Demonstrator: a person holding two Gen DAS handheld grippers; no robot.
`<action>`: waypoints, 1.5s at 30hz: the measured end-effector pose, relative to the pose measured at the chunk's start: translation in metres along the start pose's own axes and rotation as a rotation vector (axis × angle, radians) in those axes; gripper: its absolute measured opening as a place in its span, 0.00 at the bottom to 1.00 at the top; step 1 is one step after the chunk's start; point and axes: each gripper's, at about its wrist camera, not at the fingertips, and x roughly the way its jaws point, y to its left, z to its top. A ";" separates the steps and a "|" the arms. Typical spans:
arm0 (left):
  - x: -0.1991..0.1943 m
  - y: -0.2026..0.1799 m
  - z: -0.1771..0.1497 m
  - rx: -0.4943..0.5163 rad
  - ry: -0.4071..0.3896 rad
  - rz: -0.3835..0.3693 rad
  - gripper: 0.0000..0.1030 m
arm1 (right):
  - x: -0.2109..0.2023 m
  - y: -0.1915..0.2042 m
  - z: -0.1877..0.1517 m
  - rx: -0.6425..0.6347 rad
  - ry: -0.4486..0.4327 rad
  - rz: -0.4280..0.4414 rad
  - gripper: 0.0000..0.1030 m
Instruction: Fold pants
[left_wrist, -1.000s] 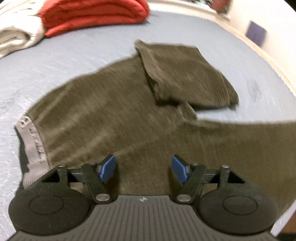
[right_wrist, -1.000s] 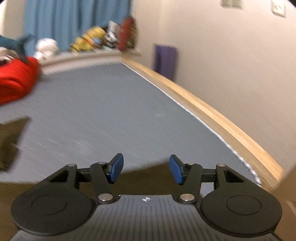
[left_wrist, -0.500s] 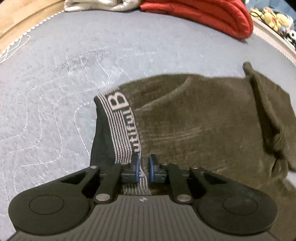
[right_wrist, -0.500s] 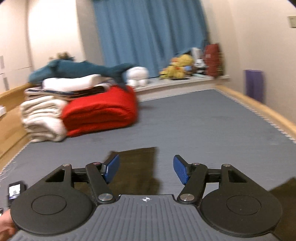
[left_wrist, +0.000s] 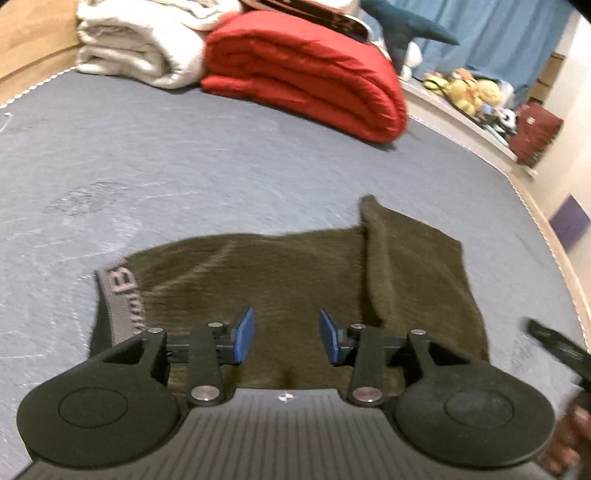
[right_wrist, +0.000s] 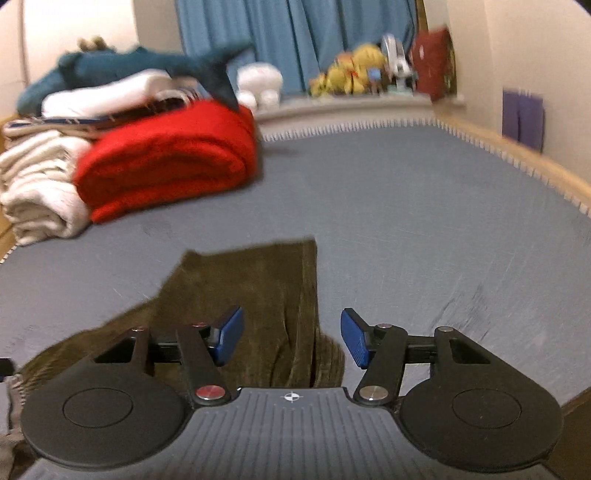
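Observation:
Olive-brown pants (left_wrist: 288, 266) lie flat on the grey mattress (left_wrist: 184, 166). Their grey lettered waistband (left_wrist: 122, 295) is at the left, and one leg is folded back on top at the right (left_wrist: 413, 273). My left gripper (left_wrist: 286, 334) hovers over the waist area with its jaws opening and nothing between the pads. In the right wrist view the folded leg of the pants (right_wrist: 258, 295) runs away from me. My right gripper (right_wrist: 291, 339) is above its near end, jaws wide and closing slightly, holding nothing. A blurred black part and a hand (left_wrist: 569, 435) show at the right edge of the left wrist view.
A folded red blanket (left_wrist: 306, 74) and white towels (left_wrist: 136, 48) are stacked at the far side of the mattress, with a blue shark plush (right_wrist: 147, 66) on top. Stuffed toys (right_wrist: 351, 74) line a ledge by the curtain. The wooden bed frame (right_wrist: 517, 155) borders the right side.
The left gripper, shut at the waistband half a second ago, has opened and lifted away. The right gripper swung from the mattress edge to over the folded leg.

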 end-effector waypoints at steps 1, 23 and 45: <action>-0.001 -0.005 -0.002 0.013 0.003 -0.012 0.44 | 0.014 0.002 -0.006 0.011 0.027 0.005 0.58; -0.008 -0.034 -0.026 0.134 -0.037 -0.013 0.49 | 0.015 0.006 -0.017 -0.135 0.092 0.181 0.04; -0.001 -0.029 -0.031 0.192 -0.032 -0.014 0.59 | -0.034 -0.031 -0.034 -0.149 0.176 0.349 0.61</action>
